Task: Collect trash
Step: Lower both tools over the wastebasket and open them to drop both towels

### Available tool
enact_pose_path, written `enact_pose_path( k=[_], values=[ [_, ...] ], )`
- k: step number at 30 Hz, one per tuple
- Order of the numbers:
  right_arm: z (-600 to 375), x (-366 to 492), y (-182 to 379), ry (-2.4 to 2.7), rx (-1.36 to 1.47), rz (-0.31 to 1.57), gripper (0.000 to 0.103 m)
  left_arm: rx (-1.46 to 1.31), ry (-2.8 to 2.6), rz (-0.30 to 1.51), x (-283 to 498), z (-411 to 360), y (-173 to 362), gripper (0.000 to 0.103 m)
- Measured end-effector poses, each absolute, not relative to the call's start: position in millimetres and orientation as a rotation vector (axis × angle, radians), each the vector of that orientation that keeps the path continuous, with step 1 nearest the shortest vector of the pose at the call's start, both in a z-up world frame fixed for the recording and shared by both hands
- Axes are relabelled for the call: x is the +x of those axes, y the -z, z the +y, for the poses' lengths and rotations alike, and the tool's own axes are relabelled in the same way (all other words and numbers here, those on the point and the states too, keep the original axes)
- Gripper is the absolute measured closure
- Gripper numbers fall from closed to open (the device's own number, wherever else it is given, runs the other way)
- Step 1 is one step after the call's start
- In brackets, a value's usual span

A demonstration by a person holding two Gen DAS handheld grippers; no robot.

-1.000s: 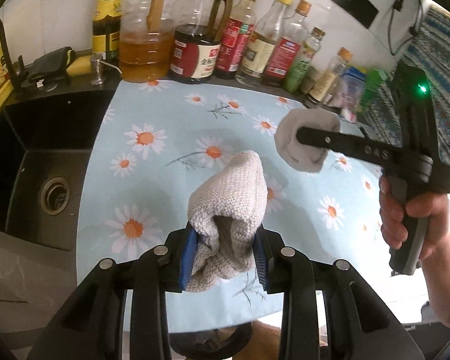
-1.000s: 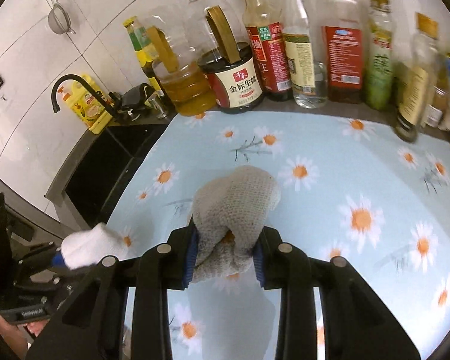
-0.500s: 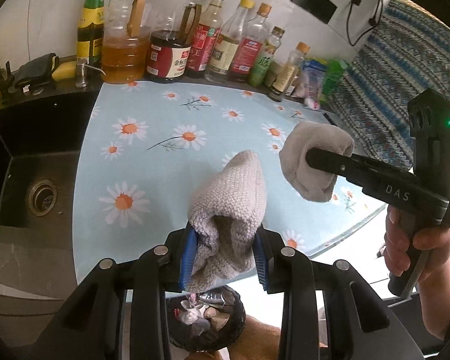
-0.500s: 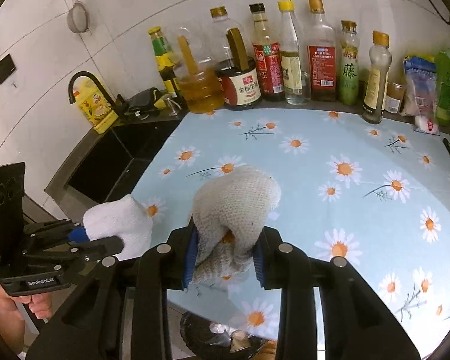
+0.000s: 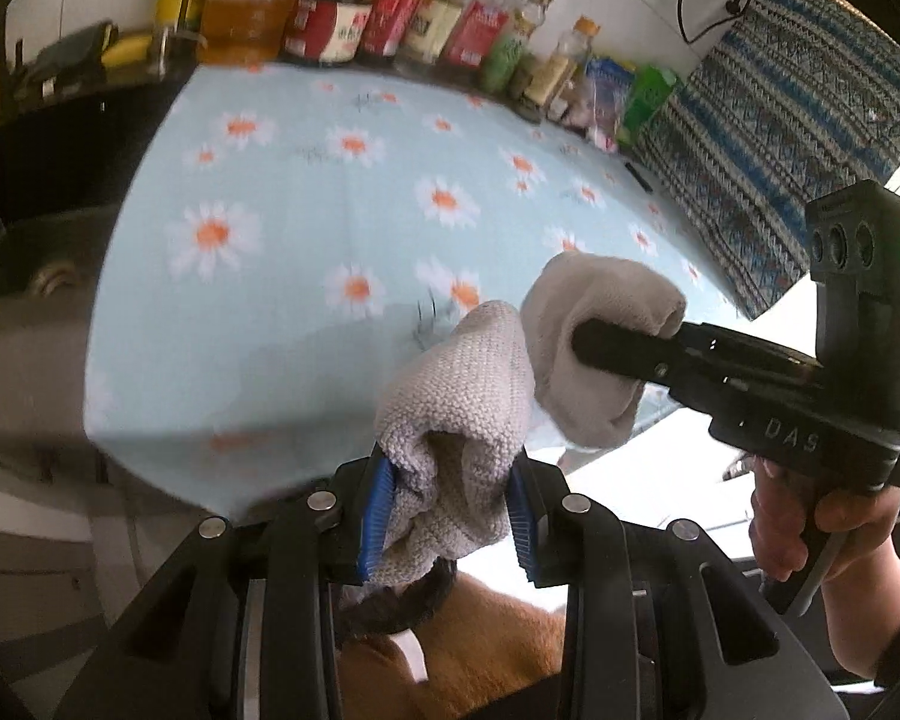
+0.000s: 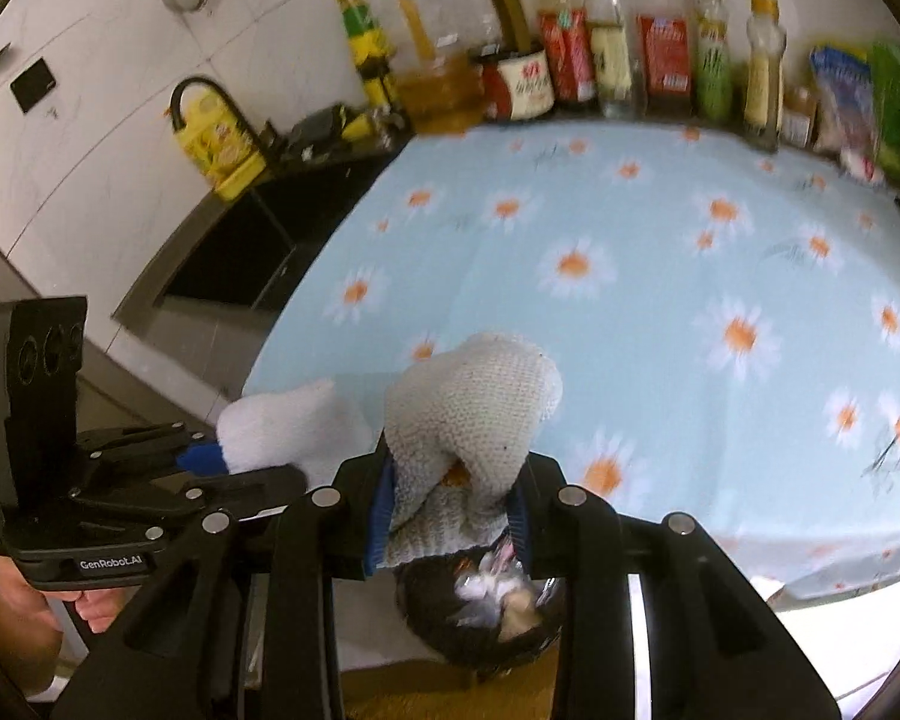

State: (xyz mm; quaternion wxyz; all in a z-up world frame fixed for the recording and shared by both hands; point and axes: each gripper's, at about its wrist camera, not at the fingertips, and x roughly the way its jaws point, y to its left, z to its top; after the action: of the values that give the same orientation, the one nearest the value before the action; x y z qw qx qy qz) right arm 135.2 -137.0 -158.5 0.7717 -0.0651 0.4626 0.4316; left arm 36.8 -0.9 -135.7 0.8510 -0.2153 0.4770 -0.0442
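Observation:
My left gripper (image 5: 447, 519) is shut on a grey knitted cloth (image 5: 459, 402), held past the front edge of the daisy tablecloth (image 5: 330, 228). My right gripper (image 6: 450, 510) is shut on a second grey knitted cloth (image 6: 468, 414). In the left wrist view the right gripper (image 5: 606, 342) and its cloth (image 5: 594, 354) sit just right of mine, nearly touching. In the right wrist view the left gripper (image 6: 210, 459) and its cloth (image 6: 288, 429) are at lower left. A dark trash bin (image 6: 486, 612) with wrappers inside lies below the right gripper; its rim (image 5: 402, 606) shows under the left.
A row of sauce and oil bottles (image 6: 570, 72) lines the back wall. A dark sink (image 6: 240, 252) with a black faucet (image 6: 210, 102) lies to the left. Snack packets (image 5: 624, 96) stand at the back right beside a striped blue fabric (image 5: 780, 138).
Both grippers have pulled back from the table toward its front edge and drawn close together, each still holding its cloth. The trash bin now shows below them.

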Motion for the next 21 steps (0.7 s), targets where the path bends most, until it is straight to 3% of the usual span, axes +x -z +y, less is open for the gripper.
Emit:
enact_pose_path(
  k=[21],
  values=[
    [-154,102,283,-0.939,-0.189,1.322,0.065,-0.553,0.040,1.283,7,-15,239,0.071]
  ],
)
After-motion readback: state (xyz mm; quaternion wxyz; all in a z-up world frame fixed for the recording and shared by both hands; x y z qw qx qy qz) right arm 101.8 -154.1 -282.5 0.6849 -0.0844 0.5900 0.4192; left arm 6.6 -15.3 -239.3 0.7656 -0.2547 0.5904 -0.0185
